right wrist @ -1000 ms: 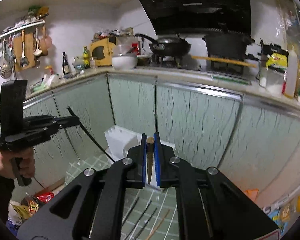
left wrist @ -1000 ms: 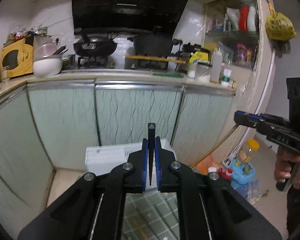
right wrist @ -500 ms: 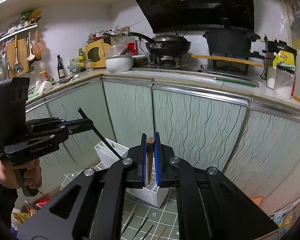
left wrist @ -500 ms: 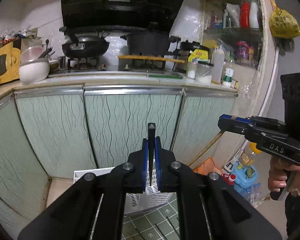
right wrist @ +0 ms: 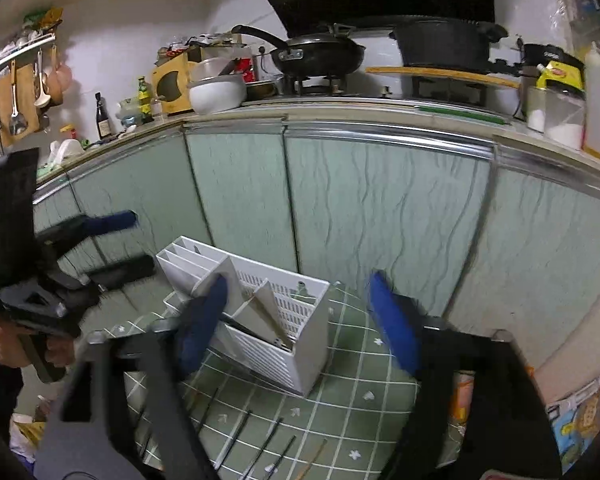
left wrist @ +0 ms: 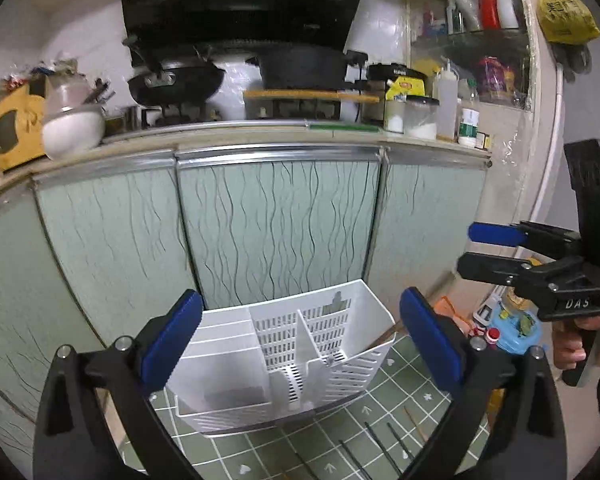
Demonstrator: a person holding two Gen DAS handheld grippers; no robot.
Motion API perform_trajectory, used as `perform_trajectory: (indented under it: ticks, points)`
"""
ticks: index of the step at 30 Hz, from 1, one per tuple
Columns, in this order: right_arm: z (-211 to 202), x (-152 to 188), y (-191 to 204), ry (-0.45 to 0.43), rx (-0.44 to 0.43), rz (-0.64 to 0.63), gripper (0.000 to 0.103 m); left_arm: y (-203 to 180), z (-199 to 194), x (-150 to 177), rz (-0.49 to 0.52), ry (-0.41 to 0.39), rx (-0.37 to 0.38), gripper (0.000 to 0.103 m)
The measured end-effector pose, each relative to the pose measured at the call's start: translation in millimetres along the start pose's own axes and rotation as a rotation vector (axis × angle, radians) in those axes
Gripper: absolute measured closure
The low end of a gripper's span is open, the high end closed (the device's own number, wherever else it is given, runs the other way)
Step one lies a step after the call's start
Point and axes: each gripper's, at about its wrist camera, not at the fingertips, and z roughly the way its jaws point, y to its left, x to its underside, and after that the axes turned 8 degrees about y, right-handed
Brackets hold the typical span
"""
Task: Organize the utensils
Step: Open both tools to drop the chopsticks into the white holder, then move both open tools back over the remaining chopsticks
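Both tongs — my left tongs [left wrist: 300, 340] and right tongs [right wrist: 300, 320] — gape apart, holding nothing; white utensil caddy [left wrist: 332, 344] sits ahead; chopsticks [right wrist: 260, 446] lie on the green mat [right wrist: 356, 400].

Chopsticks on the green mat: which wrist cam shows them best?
Right wrist. The chopsticks lie in a row on the mat in front of the white caddy, most of their length visible, though blurred. Left wrist catches only a few at the bottom edge, partly behind the left gripper.
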Motion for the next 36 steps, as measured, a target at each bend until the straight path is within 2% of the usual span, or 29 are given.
perform_trajectory:
  ticks: [2, 6, 16, 23, 29, 36]
  points:
    - [-5.6, 9.0, 0.4, 0.003, 0.031, 0.004, 0.014, 2.4, -7.3, 7.4, -0.005, 0.003, -0.044, 0.005]
    - [-18.1, 28.3, 6.2, 0.007, 0.071, -0.004, 0.008, 2.8, -22.0, 18.9, 0.012, 0.001, -0.065, 0.005]
    - [-56.2, 71.8, 32.0, -0.004, 0.096, -0.028, 0.008, -8.2, -63.2, 68.0, 0.045, -0.005, -0.160, 0.004]
    - [-78.6, 110.5, 44.2, 0.011, 0.075, -0.049, 0.008, -16.3, -92.3, 104.2, 0.006, -0.018, -0.204, 0.004]
    - [-83.1, 141.8, 49.4, 0.019, 0.066, -0.067, 0.008, -26.3, -106.0, 138.0, -0.009, 0.014, -0.238, 0.004]
    - [-77.3, 175.0, 44.3, 0.023, 0.080, -0.019, 0.008, -23.9, -111.3, 174.4, -0.065, 0.027, -0.268, 0.004]
